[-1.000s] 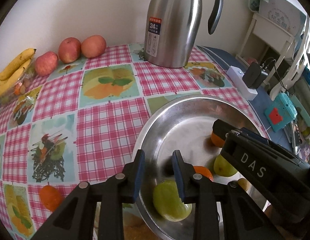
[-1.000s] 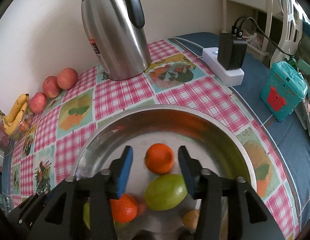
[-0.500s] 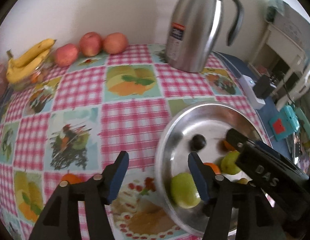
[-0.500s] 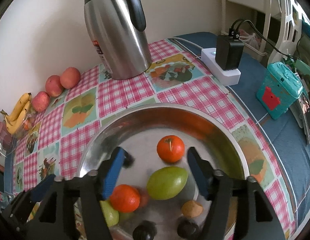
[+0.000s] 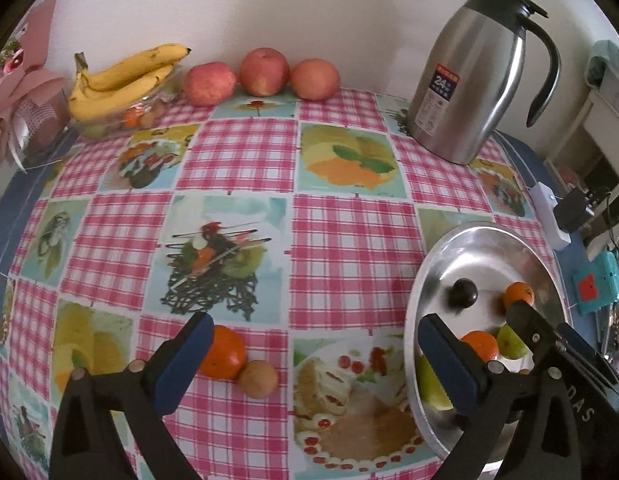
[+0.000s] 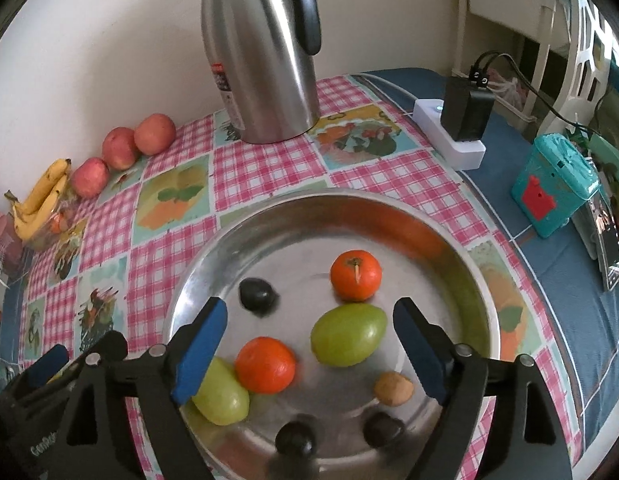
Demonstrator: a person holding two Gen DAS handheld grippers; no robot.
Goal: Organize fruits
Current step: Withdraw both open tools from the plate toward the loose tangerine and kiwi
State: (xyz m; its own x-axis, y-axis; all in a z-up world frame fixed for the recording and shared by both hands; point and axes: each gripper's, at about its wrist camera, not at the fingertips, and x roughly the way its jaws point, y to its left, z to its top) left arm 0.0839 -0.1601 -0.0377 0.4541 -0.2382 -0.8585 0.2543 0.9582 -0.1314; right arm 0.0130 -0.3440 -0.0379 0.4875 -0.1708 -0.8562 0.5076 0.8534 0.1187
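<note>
A steel bowl (image 6: 461,264) (image 5: 485,240) holds two oranges (image 6: 355,275), two green fruits (image 6: 348,335), a small brown fruit (image 6: 393,389) and three dark plums (image 6: 256,295). My right gripper (image 6: 309,348) is open and empty above the bowl. My left gripper (image 5: 313,356) is open and empty over the tablecloth left of the bowl. An orange (image 5: 225,352) and a small brown fruit (image 5: 258,379) lie on the cloth by its left finger. Three apples (image 5: 264,72) and bananas (image 5: 121,80) sit at the far wall.
A steel thermos jug (image 5: 469,88) (image 6: 265,52) stands at the back. A white power strip with a black adapter (image 6: 461,120) and a teal box (image 6: 557,192) lie right of the bowl. A glass dish (image 5: 109,124) sits under the bananas.
Both grippers have opened wider. The left gripper pulled back and swung left from over the bowl to the cloth. A dark plum now lies at the bowl's left side.
</note>
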